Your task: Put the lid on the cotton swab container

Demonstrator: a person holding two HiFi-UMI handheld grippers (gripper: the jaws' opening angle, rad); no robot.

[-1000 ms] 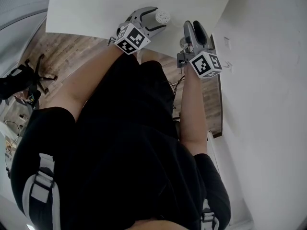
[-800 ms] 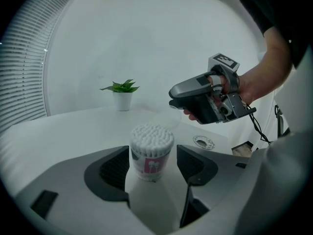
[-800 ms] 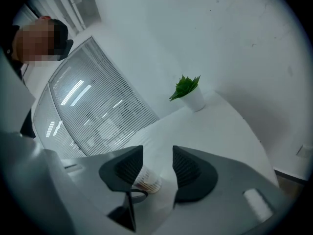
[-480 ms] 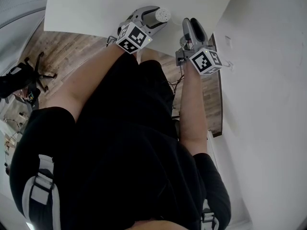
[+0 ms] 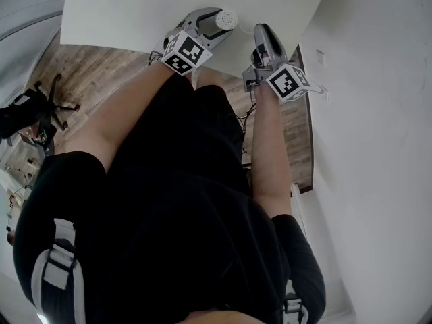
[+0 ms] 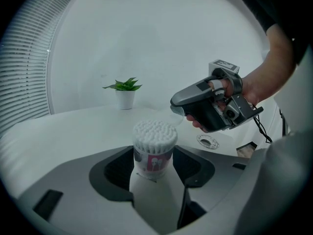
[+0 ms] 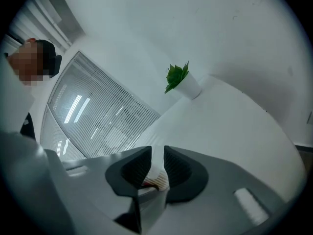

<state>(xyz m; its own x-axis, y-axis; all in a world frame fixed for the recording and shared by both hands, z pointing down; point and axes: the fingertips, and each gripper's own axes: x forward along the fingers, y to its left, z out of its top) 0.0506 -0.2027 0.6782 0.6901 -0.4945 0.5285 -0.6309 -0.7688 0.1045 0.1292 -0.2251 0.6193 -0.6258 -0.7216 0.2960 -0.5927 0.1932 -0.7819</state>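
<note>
Left tongs (image 6: 155, 166) have just been closing and now clamp the container (image 6: 155, 148) on both sides of its label, upright on the tabletop (image 6: 73, 131). The right tongs (image 7: 157, 166) have just been squeezing in too, down to a narrow gap around a thin pale piece: by the look of it, the clear lid (image 6: 177, 114). It hangs just above and to the right of the container, not yet over the mouth.

Here's the danger. That lid is pinched at its edge (and it is see-through, hard to judge), so it could twist or slip out if it meets the rim at a slant. The lid looks tilted rather than flat, and a crooked landing would jam one side on and leave the other proud. The cotton swabs (image 6: 155, 131) stand packed above the rim in a dome, so a lid pushed down off-centre would likely bend the tips or drag a few out. Press too hard and the container may skid or tip in the left grip.

Contents now: the container is crammed full of white swabs, open at the top. Well behind it, a small white pot (image 6: 125, 98) holds a green plant.
</note>
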